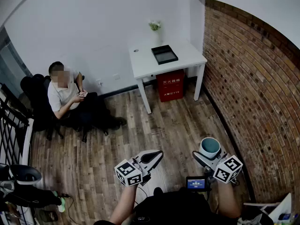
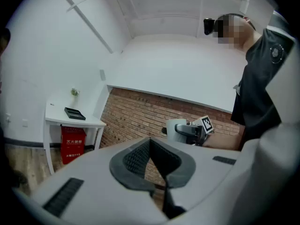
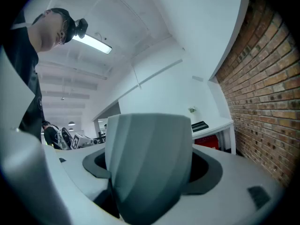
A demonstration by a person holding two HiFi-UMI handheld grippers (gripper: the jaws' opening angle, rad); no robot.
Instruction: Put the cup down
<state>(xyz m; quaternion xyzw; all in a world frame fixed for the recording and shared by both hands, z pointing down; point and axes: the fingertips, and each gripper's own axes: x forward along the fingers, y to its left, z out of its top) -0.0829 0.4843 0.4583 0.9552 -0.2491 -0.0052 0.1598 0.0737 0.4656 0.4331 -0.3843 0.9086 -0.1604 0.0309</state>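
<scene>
Right gripper (image 3: 151, 186): near right, fingers (image 3: 213, 172) spread wide and clamped on the cup's body from both sides.
Cup (image 1: 210, 147): upright, mouth up, held in the air above the wooden floor (image 1: 178, 121), near the brick wall (image 1: 253, 78) and well apart from the table.
Left gripper (image 1: 151, 158): near left, fingers pressed together with nothing between them.
Table (image 1: 190, 55): white, at the far end of the room, with bare top to the right of a black tray (image 1: 164, 54).
Handling: looks stiff, faceted and smooth-walled, and is probably light. A hard shell like this would likely chip if dropped and may slide against the pads.
Hold: round the mid-body, level, is the best place. I cannot tell whether it has anything in it.
</scene>
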